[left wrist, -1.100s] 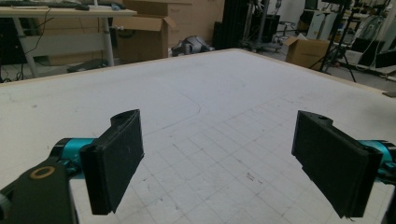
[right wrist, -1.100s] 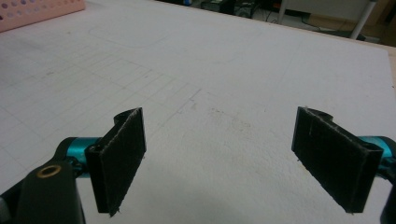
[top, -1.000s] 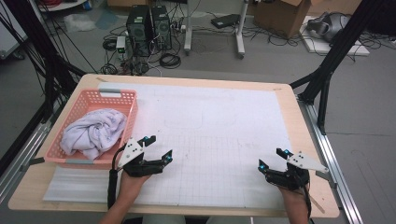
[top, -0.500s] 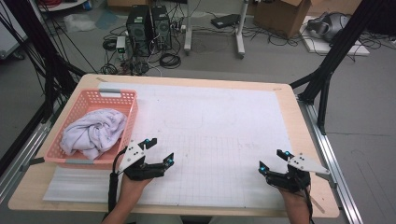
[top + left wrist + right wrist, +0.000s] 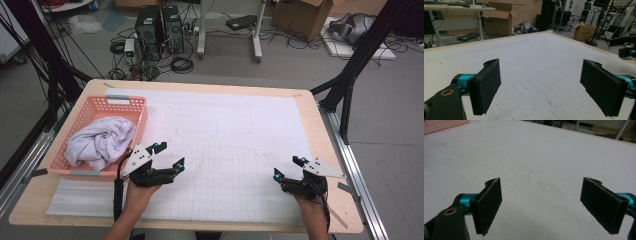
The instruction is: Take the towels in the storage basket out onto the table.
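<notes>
Beside the left tongs (image 5: pixel 169 156), the basket (image 5: pixel 107 104) half-hides crumpled cloth (image 5: pixel 101 141).

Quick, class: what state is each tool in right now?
Left tool: open, holding nothing, beside the pink plastic basket.
Right tool: open, holding nothing, over the white gridded mat.

Matt black fingers (image 5: pixel 486 87), soft cloth (image 5: pixel 100 142)
</notes>
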The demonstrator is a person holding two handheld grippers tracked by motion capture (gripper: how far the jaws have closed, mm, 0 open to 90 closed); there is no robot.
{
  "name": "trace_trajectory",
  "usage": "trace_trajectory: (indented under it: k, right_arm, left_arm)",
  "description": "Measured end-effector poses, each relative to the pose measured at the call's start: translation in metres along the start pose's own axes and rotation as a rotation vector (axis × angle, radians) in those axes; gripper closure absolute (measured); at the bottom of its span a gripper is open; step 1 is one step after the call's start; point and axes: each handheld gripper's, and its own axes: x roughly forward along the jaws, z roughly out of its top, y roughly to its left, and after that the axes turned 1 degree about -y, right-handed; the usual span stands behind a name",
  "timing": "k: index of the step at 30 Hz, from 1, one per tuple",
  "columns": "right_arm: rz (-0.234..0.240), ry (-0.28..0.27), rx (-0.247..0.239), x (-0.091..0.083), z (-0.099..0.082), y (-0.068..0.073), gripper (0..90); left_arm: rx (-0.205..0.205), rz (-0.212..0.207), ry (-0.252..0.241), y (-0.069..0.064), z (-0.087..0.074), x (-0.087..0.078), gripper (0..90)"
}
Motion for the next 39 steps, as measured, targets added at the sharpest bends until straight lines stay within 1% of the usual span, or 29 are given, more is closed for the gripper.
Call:
trace_trajectory:
  k: [3,6,7,8,9,10,12,13,14,15,17,19,20,23,25,27,29,31,32,33,34,36,38,39]
  right_arm:
    - [0.005,-0.001,-0.003,0.0,0.0,0.0,16.5]
    - [0.009,-0.002,-0.001,-0.001,0.0,-0.001,16.5]
    - [0.008,-0.004,0.003,-0.001,0.0,-0.002,16.5]
    - [0.005,-0.006,0.005,-0.001,0.0,-0.003,16.5]
    - [0.005,-0.006,0.005,-0.001,0.0,-0.003,16.5]
    - [0.003,-0.009,0.011,-0.001,0.0,-0.004,16.5]
    - [0.002,-0.011,0.022,-0.001,0.001,-0.003,16.5]
    - [0.001,-0.015,0.022,-0.001,0.001,-0.003,16.5]
    - [0.0,-0.022,0.024,-0.001,0.001,-0.003,16.5]
    - [0.0,-0.023,0.03,-0.002,0.002,-0.002,16.5]
    - [0.001,-0.024,0.022,-0.001,0.002,-0.002,16.5]
    - [0.004,-0.014,0.02,0.0,0.001,-0.003,16.5]
    - [0.007,-0.009,0.019,0.0,0.0,-0.004,16.5]
    - [0.005,-0.007,0.016,0.0,0.001,-0.004,16.5]
    - [0.003,-0.013,0.016,0.0,0.001,-0.004,16.5]
    - [0.003,-0.013,0.017,0.0,0.001,-0.004,16.5]
    - [0.002,-0.011,0.016,0.001,0.001,-0.004,16.5]
    - [0.003,-0.01,0.02,0.002,0.001,-0.004,16.5]
    - [0.002,-0.011,0.019,0.002,0.001,-0.004,16.5]
    - [0.003,-0.008,0.018,0.002,0.001,-0.004,16.5]
    - [0.004,-0.012,0.019,0.003,0.001,-0.004,16.5]
    - [0.006,-0.005,0.024,0.003,0.001,-0.003,16.5]
    - [0.005,-0.008,0.017,0.004,0.002,-0.003,16.5]
    - [0.006,-0.008,0.016,0.004,0.002,-0.003,16.5]
  left_arm:
    - [0.001,0.008,0.002,0.0,0.004,-0.002,17.1]
    - [-0.017,0.005,0.003,0.003,0.016,-0.006,17.1]
    - [-0.017,0.005,0.003,0.003,0.016,-0.006,17.2]
    - [-0.011,0.01,-0.013,0.005,0.024,-0.008,17.5]
    - [-0.011,0.01,-0.013,0.005,0.024,-0.008,17.6]
    - [-0.006,0.013,-0.014,0.007,0.028,-0.009,17.6]
    - [-0.007,0.015,-0.022,0.011,0.036,-0.011,17.6]
    - [0.007,0.015,-0.011,0.018,0.043,-0.012,17.6]
    - [0.007,0.015,-0.011,0.018,0.043,-0.012,17.7]
    - [0.007,0.015,-0.006,0.021,0.046,-0.013,17.7]
    - [-0.001,0.024,-0.005,0.028,0.051,-0.014,17.6]
    - [0.0,0.039,-0.002,0.034,0.057,-0.016,17.6]
    - [-0.002,0.042,-0.004,0.039,0.061,-0.018,17.6]
    - [-0.005,0.051,-0.007,0.043,0.064,-0.02,17.6]
    - [-0.018,0.055,-0.007,0.047,0.065,-0.021,17.6]
    - [-0.021,0.068,-0.006,0.052,0.066,-0.023,17.7]
    - [-0.035,0.084,-0.005,0.058,0.067,-0.025,17.6]
    - [-0.048,0.09,-0.007,0.064,0.068,-0.028,17.7]
    - [-0.07,0.097,-0.001,0.07,0.069,-0.029,17.6]
    - [-0.067,0.104,0.005,0.073,0.07,-0.03,17.6]
    - [-0.067,0.104,0.005,0.073,0.07,-0.03,17.6]
    - [-0.064,0.12,0.017,0.078,0.071,-0.033,17.6]
    - [-0.065,0.132,0.023,0.084,0.072,-0.036,17.6]
    - [-0.068,0.146,0.026,0.086,0.073,-0.038,17.5]
